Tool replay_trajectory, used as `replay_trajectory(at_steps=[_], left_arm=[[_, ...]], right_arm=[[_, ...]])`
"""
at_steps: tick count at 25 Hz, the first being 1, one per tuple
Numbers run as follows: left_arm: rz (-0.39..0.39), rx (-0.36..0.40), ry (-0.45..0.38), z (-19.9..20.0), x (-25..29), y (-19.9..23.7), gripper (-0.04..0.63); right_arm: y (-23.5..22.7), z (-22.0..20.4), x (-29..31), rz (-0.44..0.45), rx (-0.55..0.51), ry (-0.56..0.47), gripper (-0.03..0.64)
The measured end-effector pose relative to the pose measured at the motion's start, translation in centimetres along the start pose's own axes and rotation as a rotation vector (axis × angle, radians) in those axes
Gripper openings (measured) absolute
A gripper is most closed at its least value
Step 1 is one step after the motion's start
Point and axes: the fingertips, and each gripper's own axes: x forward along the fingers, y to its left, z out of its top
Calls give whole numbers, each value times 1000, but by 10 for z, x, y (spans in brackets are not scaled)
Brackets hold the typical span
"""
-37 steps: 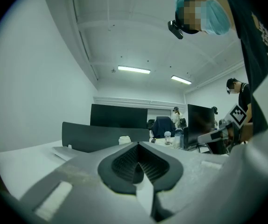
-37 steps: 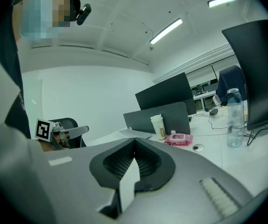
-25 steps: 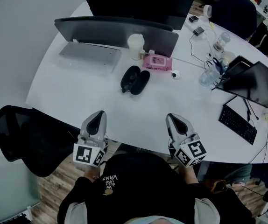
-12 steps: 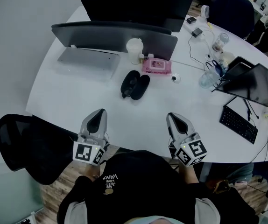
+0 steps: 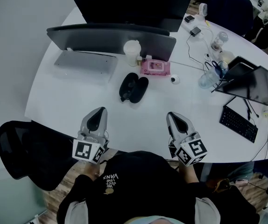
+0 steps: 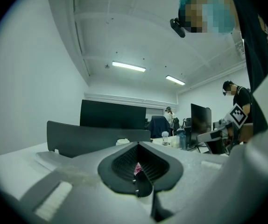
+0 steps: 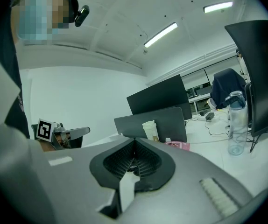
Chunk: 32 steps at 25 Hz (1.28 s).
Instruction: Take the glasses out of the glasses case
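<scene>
The left tongs (image 5: 97, 117) were closed with nothing between the jaws, and the right tongs (image 5: 175, 119) were the same, jaws together and empty. Both were held roughly level over the near edge of the white bench (image 5: 68, 101), side by side and pointing away from the person. The glasses case (image 5: 134, 88) lay well ahead of them, out in the middle of the bench and somewhat nearer the left tongs' line than the right's. It was a dark, rounded shape that appeared to lie in two lobes (already hinged open, perhaps, though whether the glasses sat inside could not be made out). Just behind it were a pink packet (image 5: 155, 66) and a pale cup (image 5: 132, 48). The step in hand looked like the approach, with nothing touched yet. The next move would call for carrying both tongs forward to the case and spreading the jaws, one pair to steady the shell and the other to lift the frame out.
</scene>
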Motion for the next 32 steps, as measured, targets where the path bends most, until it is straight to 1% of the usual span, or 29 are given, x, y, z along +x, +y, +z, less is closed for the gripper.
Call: replay_trajectory(at_steps=[18, 24, 32], left_arm=[[-116, 15, 22, 7, 59, 14, 2], [-145, 19, 40, 2, 76, 18, 2], [-166, 26, 82, -14, 98, 25, 2]], right_arm=[[-20, -1, 25, -55, 45, -1, -2], [-27, -5, 31, -75, 56, 7, -2], [-36, -8, 40, -92, 67, 22, -2]])
